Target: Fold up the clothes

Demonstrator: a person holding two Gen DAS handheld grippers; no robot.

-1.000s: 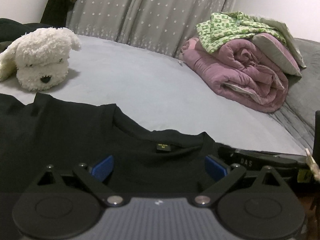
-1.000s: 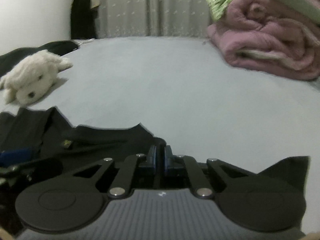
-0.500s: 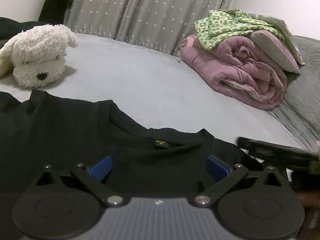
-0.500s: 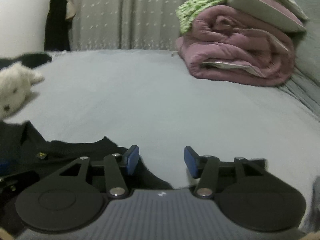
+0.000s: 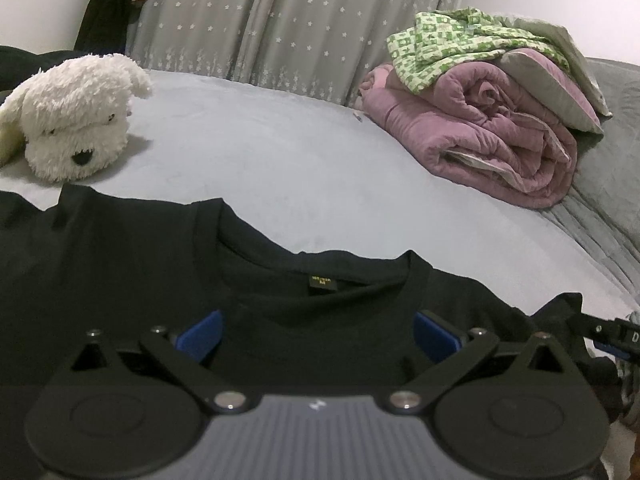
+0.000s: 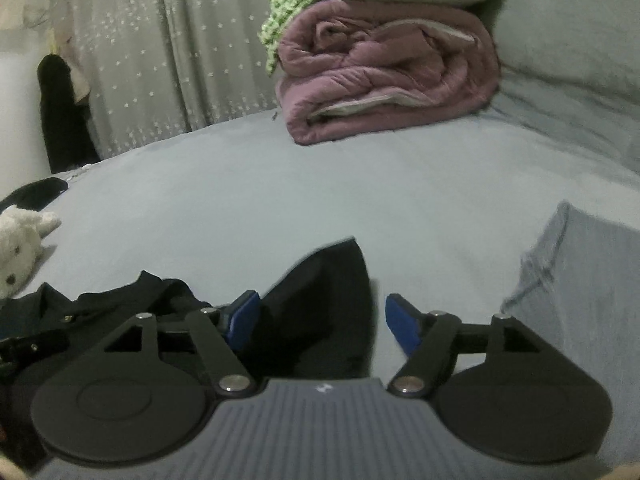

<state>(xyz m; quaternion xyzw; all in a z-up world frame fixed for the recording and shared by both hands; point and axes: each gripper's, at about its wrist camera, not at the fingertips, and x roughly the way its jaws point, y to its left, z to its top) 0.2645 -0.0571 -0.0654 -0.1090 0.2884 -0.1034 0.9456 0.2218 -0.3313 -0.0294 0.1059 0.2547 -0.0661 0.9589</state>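
Note:
A black T-shirt [image 5: 132, 264] lies spread on the grey bed, its collar and yellow neck label [image 5: 321, 283] facing me. My left gripper [image 5: 318, 332] hovers open just above the shirt's chest, below the collar, with nothing between its blue pads [image 5: 200, 334]. In the right wrist view my right gripper [image 6: 320, 320] is open over the shirt's right sleeve [image 6: 320, 304], which lies loose between and under its fingers. The right gripper's tip [image 5: 612, 334] shows at the right edge of the left wrist view.
A white plush dog [image 5: 74, 120] lies at the back left by the shirt's shoulder. A rolled pink quilt [image 5: 484, 136] with a green patterned cloth [image 5: 452, 46] and a pillow sits at the back right. Bare grey sheet [image 5: 288, 168] lies between them; a curtain [image 5: 280, 16] hangs behind.
My right gripper went from shut to open, letting go of the shirt's sleeve, and swung right. My left gripper stayed open and edged slightly closer over the collar.

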